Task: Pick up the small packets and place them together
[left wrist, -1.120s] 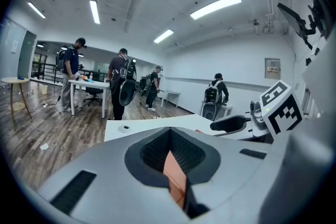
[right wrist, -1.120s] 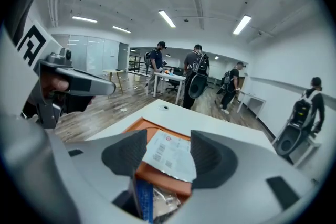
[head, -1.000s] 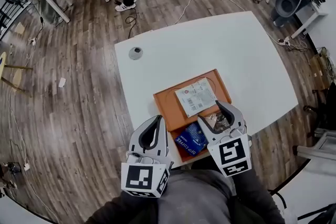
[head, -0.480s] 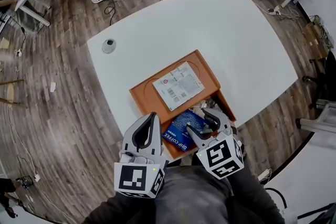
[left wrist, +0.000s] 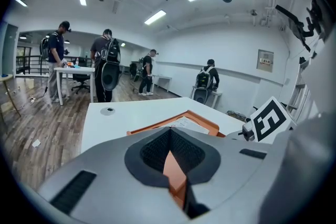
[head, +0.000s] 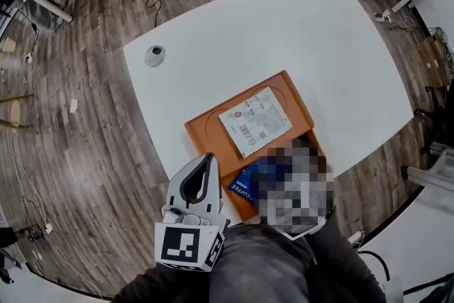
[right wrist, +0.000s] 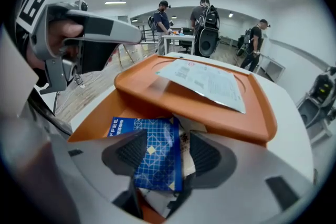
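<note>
The right gripper (right wrist: 167, 156) has its jaws spread wide. Between them lies the blue coffee packet (right wrist: 155, 157). A pale packet with brown print (right wrist: 186, 145) lies just beside it, touching it. Both sit on an orange floor that pokes out from under the orange tray (right wrist: 210, 113), close to the person. I can't see the pads squeezing yet.

The left gripper (head: 204, 165) has its jaws pressed together, with nothing in them. It hangs by the near corner of the tray.

I think the blue packet is light, thin and bendy. Its skin looks shiny, so it could slip. It lies flat, so a jaw must get under one edge. The long edge by the left pad looks like the best place to grab. The pale packet is so close that it may come up too.

The head view shows the whole white table (head: 284, 39), a flat white printed sheet (head: 254, 123) on the tray, and a small round grey thing (head: 155, 53) far off. But a blurry patch covers the right gripper there, and only a blue corner (head: 246, 188) peeks out. The right gripper view shows the jaws and both packets. The left gripper view shows no packets, only the tray's edge and people walking far away.
</note>
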`<state>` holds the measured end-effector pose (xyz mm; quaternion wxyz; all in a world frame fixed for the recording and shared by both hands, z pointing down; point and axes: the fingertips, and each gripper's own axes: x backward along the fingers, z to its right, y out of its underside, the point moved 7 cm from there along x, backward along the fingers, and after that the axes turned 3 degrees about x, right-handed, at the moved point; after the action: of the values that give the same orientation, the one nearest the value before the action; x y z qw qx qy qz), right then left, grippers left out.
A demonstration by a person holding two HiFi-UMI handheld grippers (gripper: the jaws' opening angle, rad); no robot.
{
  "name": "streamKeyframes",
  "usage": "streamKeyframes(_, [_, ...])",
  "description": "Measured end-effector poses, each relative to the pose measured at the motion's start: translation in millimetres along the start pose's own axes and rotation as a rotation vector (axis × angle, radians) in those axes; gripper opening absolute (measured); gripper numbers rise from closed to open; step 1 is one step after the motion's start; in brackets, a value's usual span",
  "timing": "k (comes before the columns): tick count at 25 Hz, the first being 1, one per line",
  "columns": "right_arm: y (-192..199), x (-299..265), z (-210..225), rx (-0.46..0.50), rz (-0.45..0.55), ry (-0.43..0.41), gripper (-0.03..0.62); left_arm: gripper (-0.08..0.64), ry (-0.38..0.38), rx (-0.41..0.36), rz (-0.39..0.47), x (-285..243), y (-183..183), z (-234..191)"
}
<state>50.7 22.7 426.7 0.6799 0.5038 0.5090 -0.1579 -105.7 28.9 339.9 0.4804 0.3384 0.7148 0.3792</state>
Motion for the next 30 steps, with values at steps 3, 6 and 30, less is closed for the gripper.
streamKeyframes(3, [-0.1,-7.5,-0.5,0.016,-0.070,-0.021,0.258,-0.003,-0.009,0.011,-0.008,-2.8,0.6,-6.3])
streamKeyframes(6, [0.5,-11.5,-1.5,0.028,-0.095,-0.041,0.245,-0.003,-0.013,0.019,-0.010,-5.6,1.8,-11.6])
streamKeyframes(30, [-28.4,81.6,-40.9,0.163,0.100,0.135,0.006,-0.003,0.030,-0.008,0.085,35.4,-3.6,6.3])
